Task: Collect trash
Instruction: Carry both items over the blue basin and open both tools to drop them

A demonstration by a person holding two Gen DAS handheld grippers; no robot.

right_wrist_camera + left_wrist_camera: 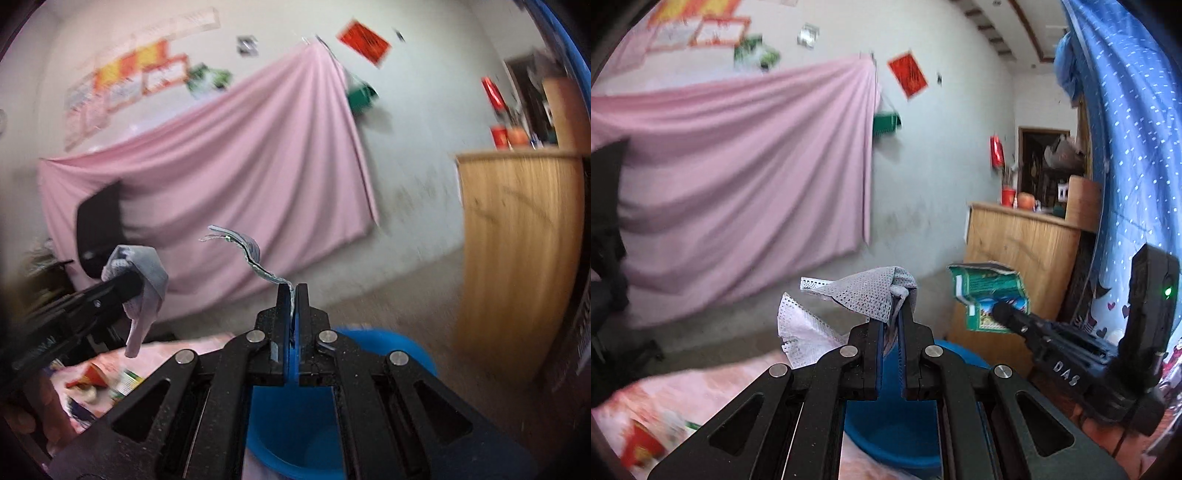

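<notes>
My left gripper (894,321) is shut on a grey perforated wipe (864,295), which bunches above the fingertips and hangs off to the left. To its right, my right gripper (1001,312) pinches a flattened green carton wrapper (988,295). In the right wrist view that gripper (293,291) holds the wrapper (255,258) edge-on, curling up and left. There the left gripper (135,282) sits at the left with the wipe (144,280) draped from it. A blue bucket (897,435) (291,435) stands open just below both grippers.
A bed with a pink patterned cover (701,391) holds more wrappers (103,380) at lower left. A pink sheet (738,177) hangs on the wall ahead. A wooden cabinet (517,266) stands to the right, with a blue dotted curtain (1134,147) beside it.
</notes>
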